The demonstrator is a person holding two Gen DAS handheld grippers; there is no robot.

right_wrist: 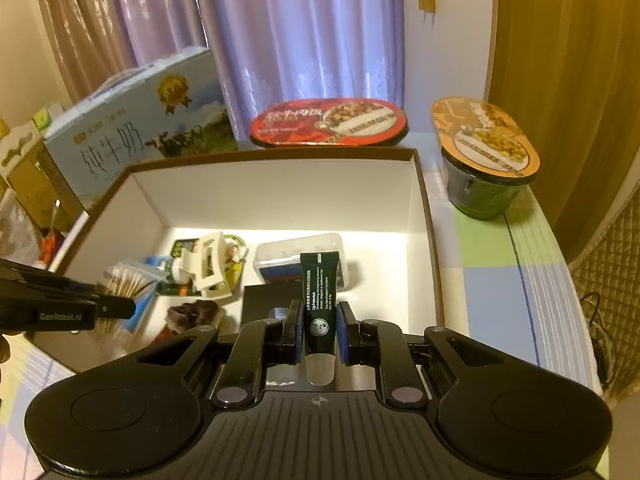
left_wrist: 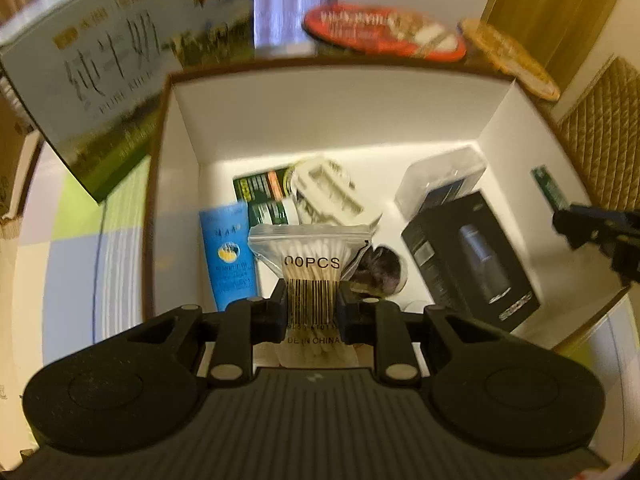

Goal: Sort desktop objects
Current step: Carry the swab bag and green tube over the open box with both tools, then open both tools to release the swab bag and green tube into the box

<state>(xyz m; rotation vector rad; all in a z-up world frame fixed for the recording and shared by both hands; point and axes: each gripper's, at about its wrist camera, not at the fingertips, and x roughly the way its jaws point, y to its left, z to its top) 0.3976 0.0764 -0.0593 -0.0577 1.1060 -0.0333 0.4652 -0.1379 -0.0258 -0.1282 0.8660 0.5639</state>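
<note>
We see a clear, glossy plastic bag of cotton swabs (left_wrist: 310,258) with pale wooden sticks, low in the left wrist frame. The box (right_wrist: 280,192) looks like matt white card inside. The dark green tube (right_wrist: 319,300) is smooth plastic with a translucent cap. At the top, the curtain (right_wrist: 300,32) is shiny lilac cloth.

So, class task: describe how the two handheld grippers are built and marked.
Both the left gripper and the right gripper are matte black plastic: ribbed body, two round side discs, linkage arms with silver pivot pins. The right's pads are blue. Seen side-on, the left gripper carries pale lettering.
</note>
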